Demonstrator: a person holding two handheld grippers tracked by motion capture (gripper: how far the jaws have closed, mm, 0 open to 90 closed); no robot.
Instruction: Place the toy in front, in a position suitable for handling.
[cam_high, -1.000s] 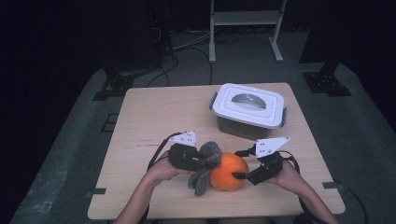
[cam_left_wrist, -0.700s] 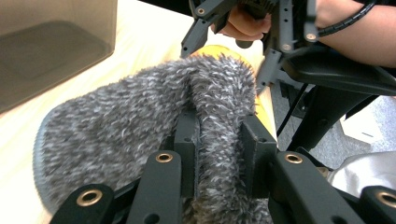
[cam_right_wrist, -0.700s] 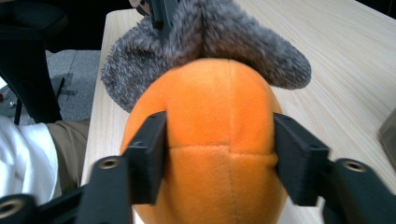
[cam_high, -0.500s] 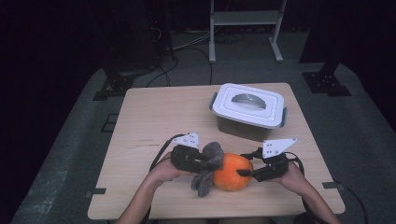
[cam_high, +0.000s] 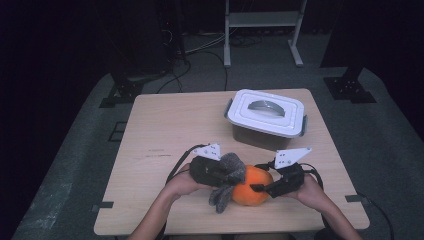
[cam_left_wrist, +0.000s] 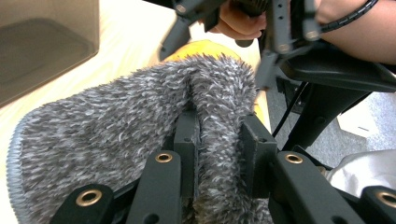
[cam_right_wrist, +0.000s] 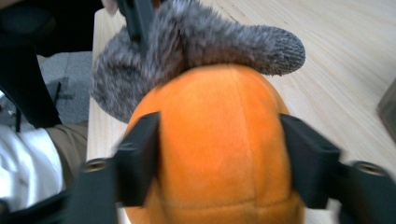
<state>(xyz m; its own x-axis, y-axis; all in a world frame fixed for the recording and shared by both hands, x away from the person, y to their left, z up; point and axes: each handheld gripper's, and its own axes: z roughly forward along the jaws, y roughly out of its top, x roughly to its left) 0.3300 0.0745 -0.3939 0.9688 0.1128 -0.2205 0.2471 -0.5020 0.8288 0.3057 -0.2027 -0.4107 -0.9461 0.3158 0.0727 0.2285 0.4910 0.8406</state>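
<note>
- Orange and soft, one round plush ball (cam_high: 252, 186) sits on the one wooden table (cam_high: 170, 125), low down at about 6 o'clock, close to the person's edge.
- One fuzzy grey cloth (cam_high: 227, 181) lies against the ball on its 9 o'clock side. It drapes partly over the top of the ball and hangs down to the table.
- There are two grippers, one in each hand.
- The left gripper (cam_high: 225, 175) comes in from 9 o'clock. Its two black jaws are pinched tight on a fold of the grey cloth; in the left gripper view (cam_left_wrist: 219, 149) the fluff bulges up between them.
- The right gripper (cam_high: 257, 188) comes in from 3 o'clock. Its two jaws sit one on each side of the orange ball, and in the right gripper view (cam_right_wrist: 219, 154) both pads press into the plush. These jaws have just been moving, closing in and then easing a bit wider, with the ball between them.
- Two bare forearms reach in from 6 o'clock.
- One white box with a lid (cam_high: 266, 118) stands at about 1 o'clock from the ball, well apart from it. The lid is on, and it has one grey handle on top.
- One cable trails from each gripper, so two in all.
</note>
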